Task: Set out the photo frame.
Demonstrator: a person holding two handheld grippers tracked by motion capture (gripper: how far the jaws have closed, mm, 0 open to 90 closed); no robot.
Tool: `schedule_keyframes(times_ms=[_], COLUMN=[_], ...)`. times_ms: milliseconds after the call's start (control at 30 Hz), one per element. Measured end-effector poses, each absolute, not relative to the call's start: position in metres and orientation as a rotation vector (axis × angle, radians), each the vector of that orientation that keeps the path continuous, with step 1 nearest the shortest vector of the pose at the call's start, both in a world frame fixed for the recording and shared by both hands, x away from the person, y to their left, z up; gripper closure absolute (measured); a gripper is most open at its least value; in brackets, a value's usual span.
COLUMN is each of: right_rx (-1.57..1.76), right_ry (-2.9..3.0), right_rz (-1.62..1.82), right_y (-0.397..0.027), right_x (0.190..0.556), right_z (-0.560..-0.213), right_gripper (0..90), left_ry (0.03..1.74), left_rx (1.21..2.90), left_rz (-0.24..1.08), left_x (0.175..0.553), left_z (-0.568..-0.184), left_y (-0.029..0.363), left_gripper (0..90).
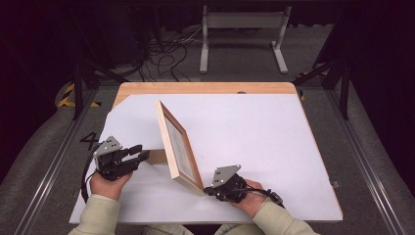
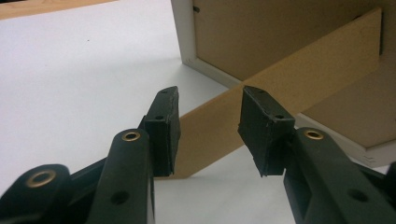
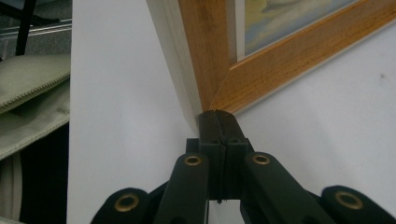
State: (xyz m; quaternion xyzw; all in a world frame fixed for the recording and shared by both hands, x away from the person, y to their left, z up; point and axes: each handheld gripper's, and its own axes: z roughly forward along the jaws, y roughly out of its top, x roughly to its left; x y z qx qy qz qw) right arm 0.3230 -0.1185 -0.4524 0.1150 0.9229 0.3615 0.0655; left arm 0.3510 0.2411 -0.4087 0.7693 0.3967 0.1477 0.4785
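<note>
A wooden picture frame (image 1: 178, 147) stands on edge left of centre in the high view, leaning on a flat brown back strut (image 1: 157, 156), on a smooth white worktop (image 1: 254, 142) with a bare wood strip along its far edge. The left gripper (image 1: 141, 152), at the lower left of the high view, has its black ribbed jaws spread on either side of the strut's free end (image 2: 219, 126); contact cannot be told. Behind the strut lie the matte brown backing board (image 2: 261, 32) and a pale frame edge. The right gripper (image 1: 208, 190), at lower centre, has its jaws pressed together, tips against the frame's lower mitred corner (image 3: 212, 95), where grained orange-brown mouldings meet beside a pale picture (image 3: 280, 21).
</note>
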Motion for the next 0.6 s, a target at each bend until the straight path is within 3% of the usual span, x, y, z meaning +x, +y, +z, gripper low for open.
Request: schedule_keyframes(times_ms=[600], right_rx=[0.234], right_ry=[2.808], right_rz=[1.159], right_y=[-0.083], right_x=[0.326], right_z=[-0.452], right_gripper=[90.0], left_ry=[1.042], left_rx=[1.839], left_rz=[0.402], left_x=[0.327], left_z=[-0.410], left_y=[0.265], left_gripper=[57.4])
